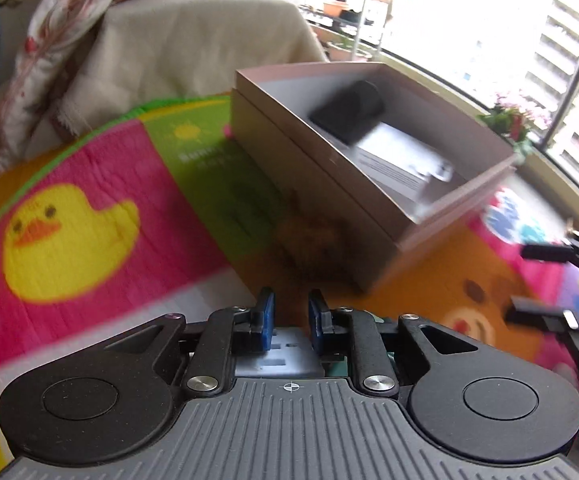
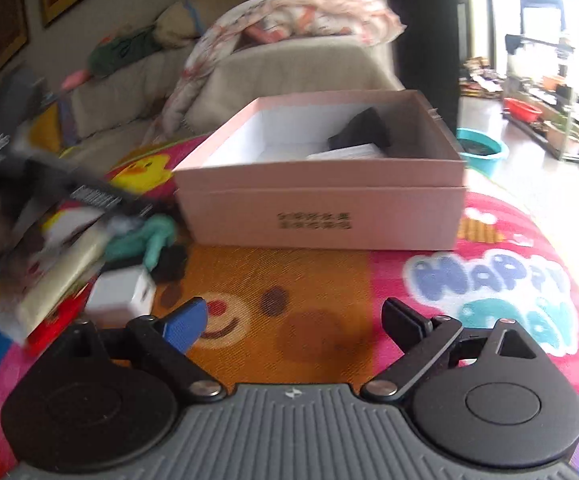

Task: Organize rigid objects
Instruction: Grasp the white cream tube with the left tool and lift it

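Box (image 2: 321,216): pink, open-topped, sits mid-mat as the collecting bin.
Left gripper (image 1: 291,316): closed, nothing between its pads.
Right gripper (image 2: 293,320): spread wide, empty, facing the box.
Charger (image 2: 121,294): white, waits beside the clutter.

Matt pink cardboard box (image 2: 321,204) on a woven, printed cloth mat (image 2: 321,280).

A: Any lettering readable from my feeds?

B: I read "HAPPY" in puffy blue letters on the play mat (image 2: 489,276). The pink box (image 2: 321,216) has dark print on its front, too blurred to read.
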{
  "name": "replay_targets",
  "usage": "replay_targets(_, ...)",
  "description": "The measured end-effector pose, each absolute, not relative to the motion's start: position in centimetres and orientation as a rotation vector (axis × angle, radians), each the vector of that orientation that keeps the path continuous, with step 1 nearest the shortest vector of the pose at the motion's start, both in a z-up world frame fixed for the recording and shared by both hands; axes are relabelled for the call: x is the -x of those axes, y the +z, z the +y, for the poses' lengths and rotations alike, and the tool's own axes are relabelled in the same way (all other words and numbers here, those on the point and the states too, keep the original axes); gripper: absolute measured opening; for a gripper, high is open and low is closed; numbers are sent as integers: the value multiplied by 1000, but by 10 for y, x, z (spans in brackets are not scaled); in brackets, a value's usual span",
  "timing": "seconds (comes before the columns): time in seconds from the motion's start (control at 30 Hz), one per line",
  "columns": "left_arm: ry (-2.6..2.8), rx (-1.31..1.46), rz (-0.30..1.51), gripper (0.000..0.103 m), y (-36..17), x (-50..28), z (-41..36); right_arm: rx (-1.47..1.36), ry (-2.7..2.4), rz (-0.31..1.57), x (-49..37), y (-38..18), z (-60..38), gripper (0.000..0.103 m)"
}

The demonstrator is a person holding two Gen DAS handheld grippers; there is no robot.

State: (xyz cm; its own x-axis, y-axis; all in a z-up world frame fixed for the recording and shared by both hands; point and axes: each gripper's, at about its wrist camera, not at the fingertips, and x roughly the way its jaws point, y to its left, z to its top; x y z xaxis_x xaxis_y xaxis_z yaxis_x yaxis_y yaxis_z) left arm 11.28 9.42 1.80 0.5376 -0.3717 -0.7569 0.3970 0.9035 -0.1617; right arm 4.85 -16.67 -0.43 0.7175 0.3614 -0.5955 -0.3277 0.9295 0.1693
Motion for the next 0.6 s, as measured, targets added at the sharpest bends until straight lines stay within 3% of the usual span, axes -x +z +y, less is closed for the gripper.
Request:
replay_targets(0.2,-505,128,789,21,34,-67,125,-115,115,559,-46,15,-187,94)
replay_targets(0.33,-394,209,677,21,48,-41,162,-110,48,528,-90,36,-196,94)
replay_targets(0.4,-322,297,658,21,44,-34,184,-186,52,584,-121,37,-202,89)
replay_targets(0.47,-218,392,670,21,36,-30,204,-246,93,638,-144,34,-198,75)
replay_targets(0.6,-162,516,703,21,19,-18,219,-203,147,666,-158,34,-159,75)
